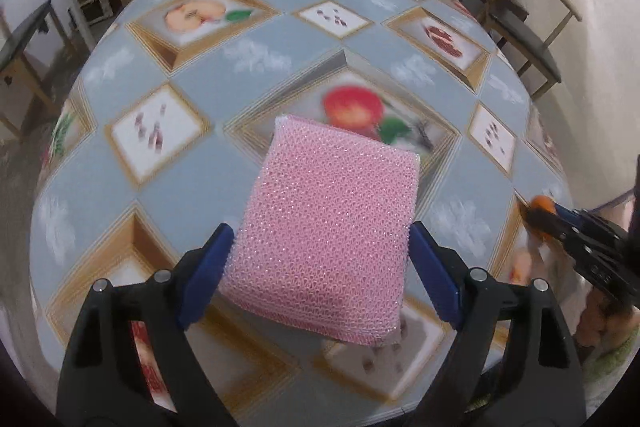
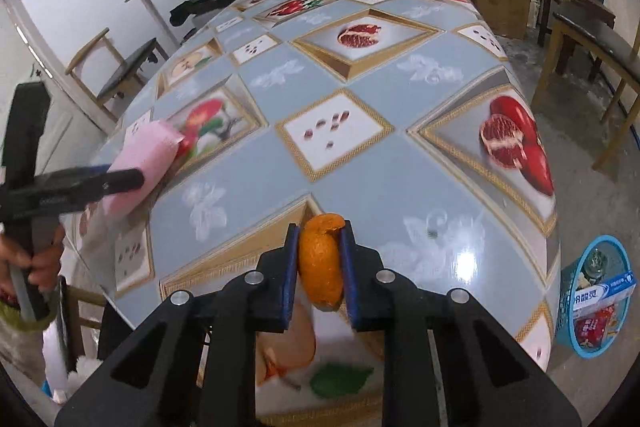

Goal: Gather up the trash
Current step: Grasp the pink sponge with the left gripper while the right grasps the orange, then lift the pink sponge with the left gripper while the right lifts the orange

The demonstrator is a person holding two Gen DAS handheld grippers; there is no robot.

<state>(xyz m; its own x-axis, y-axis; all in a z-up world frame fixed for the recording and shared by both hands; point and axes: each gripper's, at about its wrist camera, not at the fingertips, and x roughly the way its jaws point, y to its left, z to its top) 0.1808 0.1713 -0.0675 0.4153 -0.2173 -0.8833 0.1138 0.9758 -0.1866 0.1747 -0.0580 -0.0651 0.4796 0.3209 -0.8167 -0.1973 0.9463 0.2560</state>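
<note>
A pink mesh sponge (image 1: 336, 211) is clamped by its two long sides between the blue pads of my left gripper (image 1: 320, 231), over the fruit-print tablecloth (image 1: 280, 67). In the right wrist view the same sponge (image 2: 148, 151) shows at the left with the left gripper (image 2: 132, 179) on it and a hand behind. A curled piece of orange peel (image 2: 322, 263) is squeezed upright between the pads of my right gripper (image 2: 320, 231), near the table's front edge. The left wrist view catches that peel (image 1: 542, 205) and the right gripper (image 1: 536, 217) at its far right.
A blue plastic basket (image 2: 596, 291) holding a toothpaste box and wrappers stands on the floor to the right of the table. Wooden chairs (image 2: 592, 39) flank the table, and a cardboard box (image 2: 500, 7) with bags lies beyond its far end.
</note>
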